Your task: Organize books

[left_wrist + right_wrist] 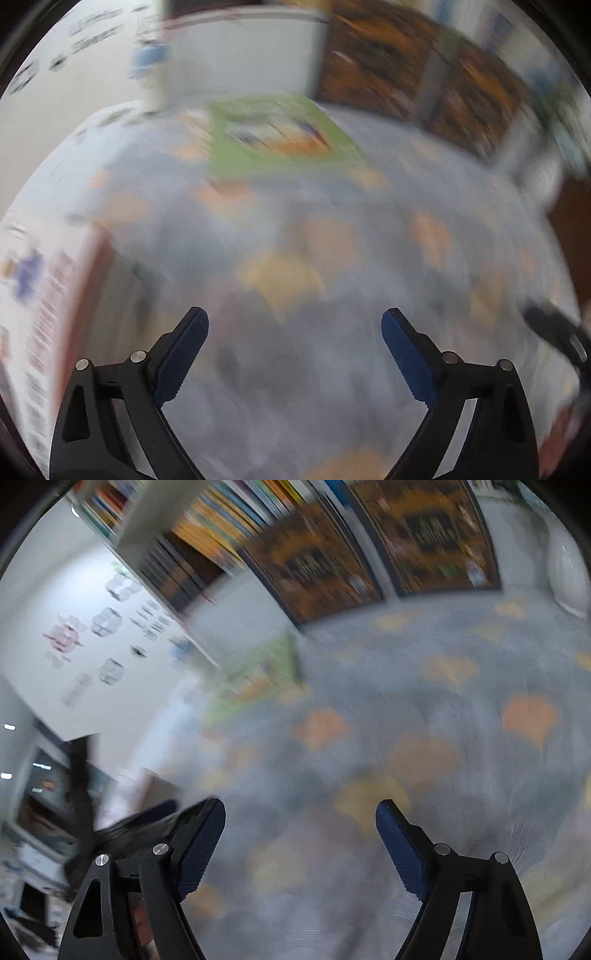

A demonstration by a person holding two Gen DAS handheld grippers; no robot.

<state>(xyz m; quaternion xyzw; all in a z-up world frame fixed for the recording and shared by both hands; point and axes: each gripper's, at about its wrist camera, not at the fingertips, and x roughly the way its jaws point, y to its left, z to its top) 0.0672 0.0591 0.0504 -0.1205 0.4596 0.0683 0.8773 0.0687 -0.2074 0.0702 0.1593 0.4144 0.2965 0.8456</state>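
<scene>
Both views are smeared with motion blur, so fine detail is lost. Nearest, the left gripper point(295, 325) hangs over the carpet point(332, 258) with its blue-padded fingers point(402, 347) spread wide and nothing between them. The right gripper point(301, 816) is likewise released, its jaws well apart and empty above the same grey-blue carpet point(443, 775) with orange and yellow blotches. Just beside the right gripper's left finger, a dark shape with a blue edge, seemingly the other gripper point(147, 819), shows in the right wrist view.

At the left edge of the left wrist view a white book or box with a reddish edge point(48, 314) stands close by; its print is unreadable. Farther out, a green-covered book point(273, 136) lies flat on the carpet, well apart from both grippers; the right wrist view shows it too point(258, 672), near the foot of a white wall. Beyond it, two dark orange-patterned panels point(369, 554) stand against the far edge, and a white shelf packed with colourful book spines point(221, 524) runs above.
</scene>
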